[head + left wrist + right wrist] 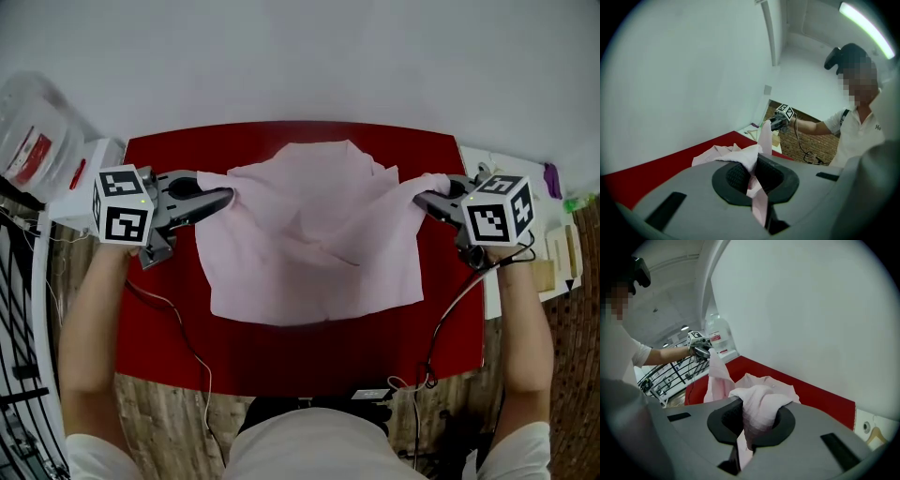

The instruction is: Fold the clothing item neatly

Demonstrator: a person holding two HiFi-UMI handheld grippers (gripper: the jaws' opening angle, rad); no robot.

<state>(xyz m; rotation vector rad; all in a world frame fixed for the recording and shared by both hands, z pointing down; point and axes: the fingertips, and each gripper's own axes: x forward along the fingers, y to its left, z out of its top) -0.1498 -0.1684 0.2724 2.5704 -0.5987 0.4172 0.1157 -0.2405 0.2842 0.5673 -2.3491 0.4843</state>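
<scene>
A pale pink shirt (309,239) hangs stretched between my two grippers above the red table (281,347). Its lower part drapes toward me and its collar end lies bunched at the far side. My left gripper (228,196) is shut on the shirt's left edge, and pink cloth (754,180) is pinched between its jaws. My right gripper (419,200) is shut on the right edge, with bunched cloth (757,411) squeezed in its jaws. Each gripper view shows the other gripper across the cloth: the right gripper (774,123) and the left gripper (704,351).
A clear plastic container (33,141) stands on a white shelf at the far left beside a black metal railing (19,319). White items and a purple object (551,178) lie on a surface at the right. Cables (192,361) hang over the table's near edge above a wooden floor.
</scene>
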